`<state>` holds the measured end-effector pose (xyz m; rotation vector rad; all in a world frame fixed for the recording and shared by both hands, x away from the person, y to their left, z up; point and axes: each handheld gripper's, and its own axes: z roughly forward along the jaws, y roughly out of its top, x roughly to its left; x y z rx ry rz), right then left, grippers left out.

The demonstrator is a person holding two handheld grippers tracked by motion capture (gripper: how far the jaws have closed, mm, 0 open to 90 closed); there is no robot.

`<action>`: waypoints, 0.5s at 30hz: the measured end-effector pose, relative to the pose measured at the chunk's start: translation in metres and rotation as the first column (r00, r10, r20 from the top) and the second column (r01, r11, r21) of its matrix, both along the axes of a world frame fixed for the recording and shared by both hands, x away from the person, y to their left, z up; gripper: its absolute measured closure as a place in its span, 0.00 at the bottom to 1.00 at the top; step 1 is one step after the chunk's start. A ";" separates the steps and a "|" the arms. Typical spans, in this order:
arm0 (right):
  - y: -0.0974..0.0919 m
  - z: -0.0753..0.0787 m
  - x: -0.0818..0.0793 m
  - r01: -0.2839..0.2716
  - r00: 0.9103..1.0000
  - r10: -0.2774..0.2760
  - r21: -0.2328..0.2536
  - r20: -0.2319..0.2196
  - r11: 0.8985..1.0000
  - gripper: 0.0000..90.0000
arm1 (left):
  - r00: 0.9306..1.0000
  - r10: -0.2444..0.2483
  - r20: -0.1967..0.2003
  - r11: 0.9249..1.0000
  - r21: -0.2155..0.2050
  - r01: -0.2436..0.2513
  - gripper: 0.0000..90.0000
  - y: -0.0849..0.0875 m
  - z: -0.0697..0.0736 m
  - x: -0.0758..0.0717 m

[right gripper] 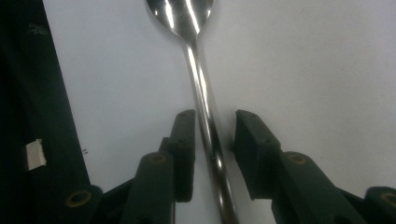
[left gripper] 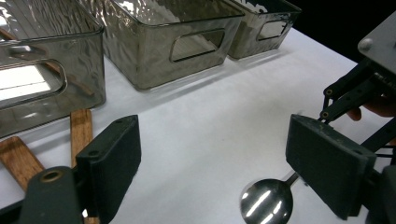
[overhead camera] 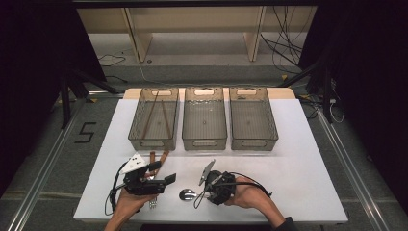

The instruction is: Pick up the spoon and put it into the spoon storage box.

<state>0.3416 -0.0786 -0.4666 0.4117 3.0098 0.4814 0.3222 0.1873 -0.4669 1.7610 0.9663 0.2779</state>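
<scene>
1. A metal spoon (right gripper: pixel 201 93) is seen lying flat on the white table (overhead camera: pixel 298 163), near the front edge and roughly at its middle, with the bowl pointing left in the high view.
2. The right gripper (right gripper: pixel 212 154) is lowered over the spoon's handle; the handle runs between the two black jaws, which stand a little apart on either side of it. A narrow gap is visible on each side, so the pads are not pressed on the metal.
3. The left gripper (overhead camera: pixel 161 177) is held just left of the spoon, its jaws spread wide with nothing between them.
4. In the left gripper view, the spoon's bowl (left gripper: pixel 266 203) is seen near the right-hand jaw, resting on the table.
5. Wooden-handled utensils (overhead camera: pixel 159 156) lie at the left, beneath and just beyond the left gripper.
6. Three clear bins (overhead camera: pixel 204 139) are lined up along the far half of the table; thin sticks (overhead camera: pixel 156 115) are held in the left one.
</scene>
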 end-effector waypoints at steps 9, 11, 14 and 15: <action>0.008 0.002 -0.004 -0.029 1.000 0.029 -0.057 -0.001 0.998 0.90 | 1.000 -0.006 -0.003 1.000 -0.006 0.006 0.20 0.000 0.000 0.000; 0.008 0.002 -0.005 -0.041 0.999 0.042 -0.062 0.002 0.997 0.92 | 1.000 -0.007 -0.007 1.000 -0.009 0.007 0.20 -0.001 0.000 0.000; 0.009 0.002 -0.006 -0.049 0.999 0.050 -0.060 0.007 0.997 0.94 | 1.000 -0.006 -0.007 1.000 -0.009 0.006 0.20 -0.001 -0.001 0.000; 0.008 0.002 -0.006 -0.053 0.999 0.054 -0.064 0.006 0.997 0.94 | 1.000 -0.008 -0.009 1.000 -0.008 0.008 0.20 -0.001 -0.001 0.000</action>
